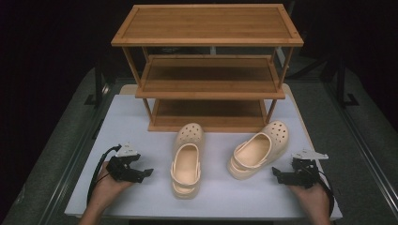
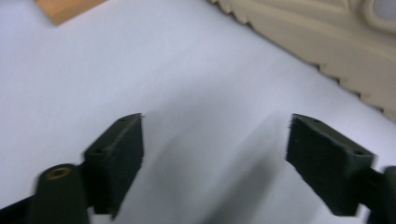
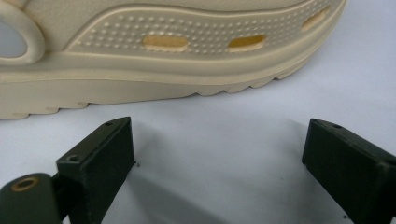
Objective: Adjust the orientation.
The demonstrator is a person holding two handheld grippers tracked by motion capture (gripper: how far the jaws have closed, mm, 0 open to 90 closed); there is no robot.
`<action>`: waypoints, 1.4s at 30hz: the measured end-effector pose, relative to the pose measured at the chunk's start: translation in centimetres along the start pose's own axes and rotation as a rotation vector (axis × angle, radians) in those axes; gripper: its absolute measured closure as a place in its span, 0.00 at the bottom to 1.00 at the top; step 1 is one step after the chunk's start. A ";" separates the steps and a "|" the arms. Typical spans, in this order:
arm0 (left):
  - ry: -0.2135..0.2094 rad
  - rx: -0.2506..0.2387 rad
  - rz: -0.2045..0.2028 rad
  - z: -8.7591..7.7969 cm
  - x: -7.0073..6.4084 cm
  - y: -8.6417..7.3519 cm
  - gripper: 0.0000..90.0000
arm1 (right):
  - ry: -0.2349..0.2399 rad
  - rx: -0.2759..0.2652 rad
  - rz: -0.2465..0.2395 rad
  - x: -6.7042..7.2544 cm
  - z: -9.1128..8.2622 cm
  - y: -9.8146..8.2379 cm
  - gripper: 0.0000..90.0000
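Observation:
Two cream clogs lie on the white table top (image 1: 141, 117). The left clog (image 1: 187, 159) points its toe at the shelf, and the right clog (image 1: 259, 149) lies angled to the right. My left gripper (image 1: 149, 172) rests on the table left of the left clog, apart from it. In the left gripper view its jaws stand wide around bare table (image 2: 215, 140), with the clog's ridged sole (image 2: 327, 42) at the upper right. My right gripper (image 1: 274, 173) sits just right of the right clog. It is open too (image 3: 219, 154), with that clog's side (image 3: 163, 51) close ahead.
A three-tier wooden shelf rack (image 1: 207, 65) stands at the back of the table, its shelves bare. A corner of its wood (image 2: 65, 8) appears in the left gripper view. A grey floor and dark stands surround the table.

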State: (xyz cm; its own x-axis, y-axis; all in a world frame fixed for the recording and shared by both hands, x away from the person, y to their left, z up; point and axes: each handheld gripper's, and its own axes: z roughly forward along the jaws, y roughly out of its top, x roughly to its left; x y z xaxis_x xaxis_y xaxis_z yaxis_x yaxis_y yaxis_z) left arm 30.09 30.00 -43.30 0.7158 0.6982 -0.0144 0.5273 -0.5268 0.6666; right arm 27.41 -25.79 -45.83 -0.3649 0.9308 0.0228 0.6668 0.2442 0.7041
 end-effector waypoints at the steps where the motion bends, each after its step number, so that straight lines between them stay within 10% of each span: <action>1: 0.006 -0.004 -0.003 -0.1 0.0 -0.3 0.17 | 0.000 0.000 0.000 0.0 0.0 0.0 0.09; 7: 0.025 0.001 -0.011 -0.4 0.3 -1.7 0.01 | 0.000 0.000 -0.001 0.0 0.0 0.0 0.09; 42: 0.041 -0.024 -0.009 -0.4 0.6 -3.1 0.00 | -0.013 -0.068 -0.007 -1.4 -2.6 3.6 0.17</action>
State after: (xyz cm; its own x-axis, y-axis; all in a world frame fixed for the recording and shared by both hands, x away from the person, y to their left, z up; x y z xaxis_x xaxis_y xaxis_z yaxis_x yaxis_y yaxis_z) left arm 28.67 32.23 -45.13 0.6918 0.7220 0.0097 0.5220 -0.5094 0.6841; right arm 28.64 -26.88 -41.46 -0.3609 0.9326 0.0084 0.6185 0.2326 0.7505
